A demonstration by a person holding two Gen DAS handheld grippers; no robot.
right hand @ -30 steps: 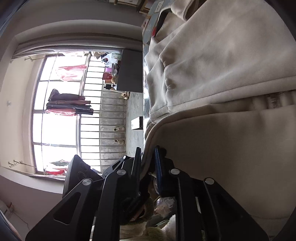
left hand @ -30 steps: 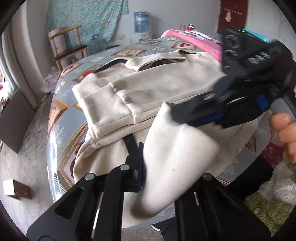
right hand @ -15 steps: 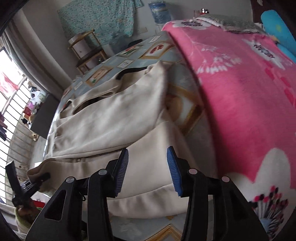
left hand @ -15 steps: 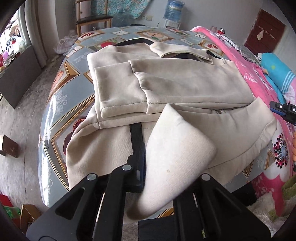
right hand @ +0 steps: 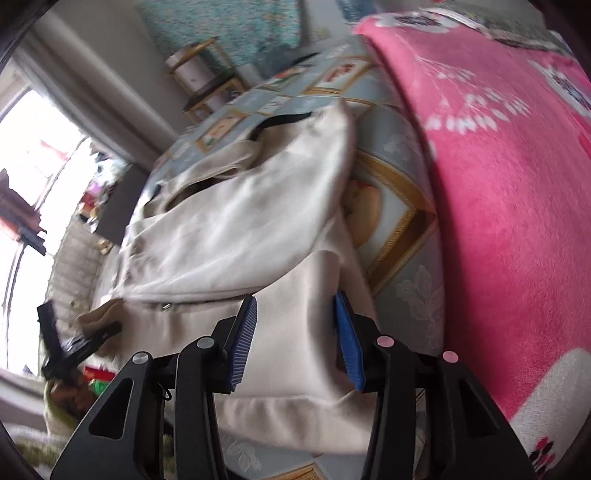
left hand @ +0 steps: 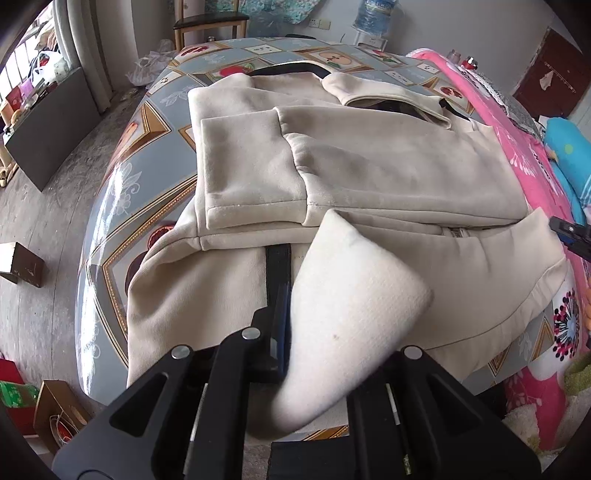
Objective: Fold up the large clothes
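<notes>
Grey worn floor; wooden chair by wall; bright barred window; water bottle; dark red door.

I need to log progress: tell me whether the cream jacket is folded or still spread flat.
Partly folded. The cream jacket has a sleeve laid across its body, and the left tool pinches its lifted hem corner.

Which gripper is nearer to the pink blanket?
Right. The right gripper hangs open over the cream jacket's hem corner, next to the pink blanket. The left gripper, shut on the hem, is at the jacket's opposite corner.
</notes>
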